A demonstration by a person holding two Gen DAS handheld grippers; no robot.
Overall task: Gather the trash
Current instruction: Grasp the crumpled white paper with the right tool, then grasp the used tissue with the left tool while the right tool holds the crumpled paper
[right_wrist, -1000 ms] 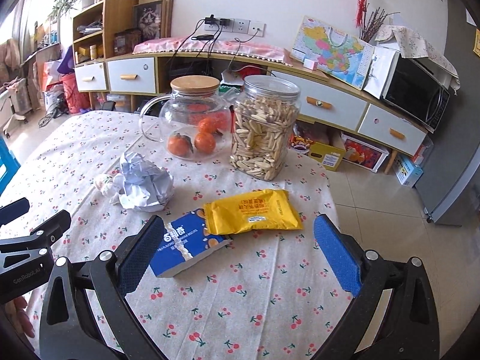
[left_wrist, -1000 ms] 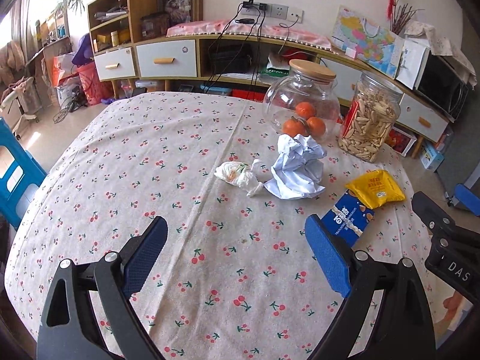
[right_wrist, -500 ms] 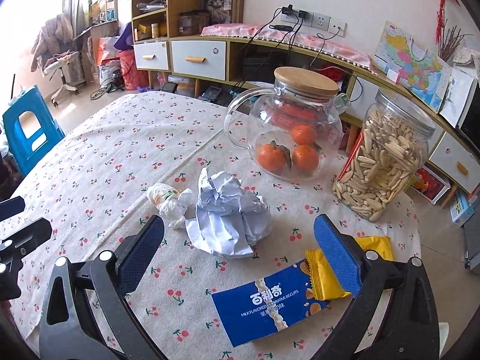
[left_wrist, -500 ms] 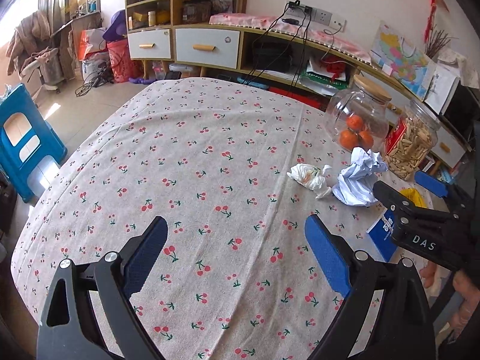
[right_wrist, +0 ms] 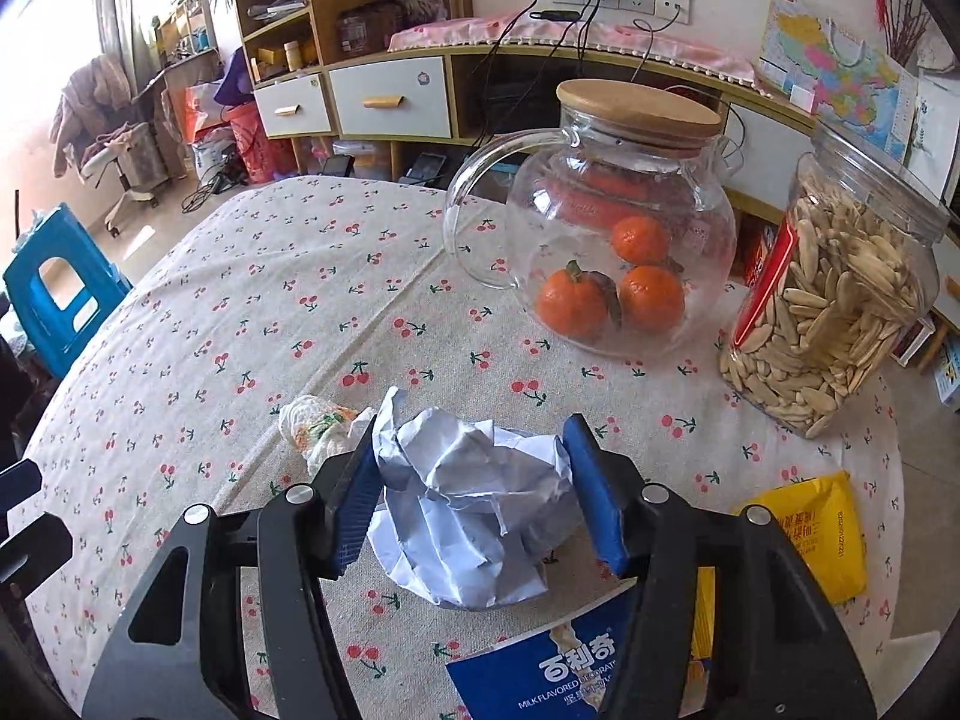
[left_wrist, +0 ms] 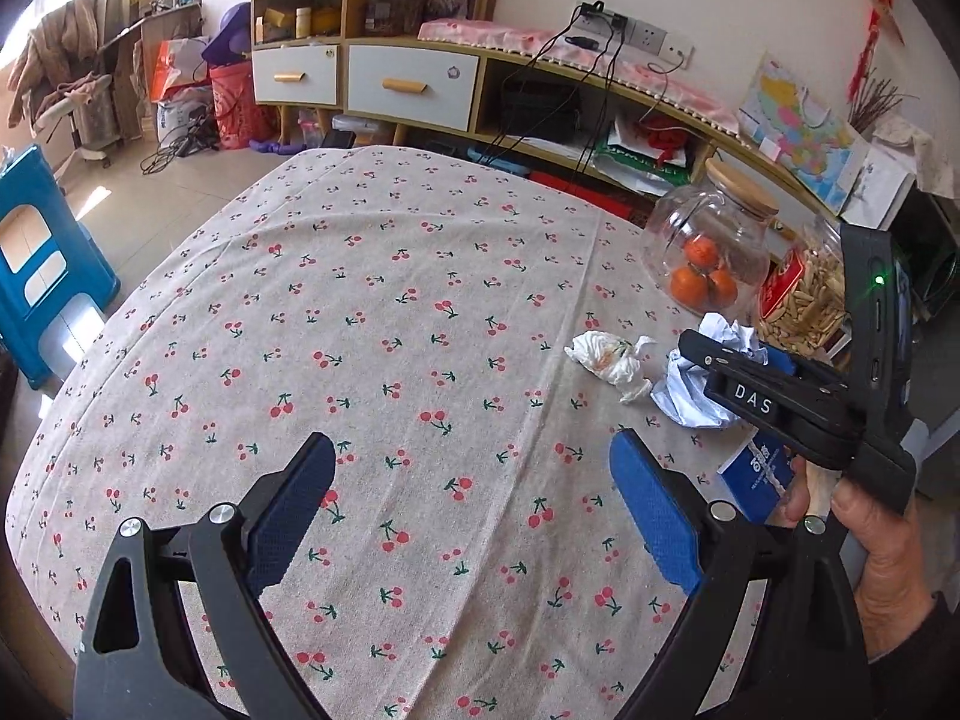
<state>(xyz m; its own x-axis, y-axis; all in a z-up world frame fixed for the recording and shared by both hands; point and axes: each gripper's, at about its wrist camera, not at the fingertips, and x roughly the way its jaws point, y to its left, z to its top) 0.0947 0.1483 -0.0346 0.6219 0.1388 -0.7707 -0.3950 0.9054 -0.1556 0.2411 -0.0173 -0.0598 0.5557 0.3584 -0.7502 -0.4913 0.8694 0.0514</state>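
Two containers stand at the far side of the cherry-print tablecloth (right_wrist: 252, 324): a glass jug (right_wrist: 618, 240) with a wooden lid holding three oranges (right_wrist: 651, 298), and a clear plastic jar (right_wrist: 834, 306) filled with pale seeds. The right gripper (right_wrist: 474, 483) has just been closing and its blue pads press both sides of the crumpled white paper (right_wrist: 474, 498), which lies on the cloth beside a small crumpled tissue (right_wrist: 318, 429). The left gripper (left_wrist: 474, 510) hangs above bare cloth, jaws wide apart and holding nothing.
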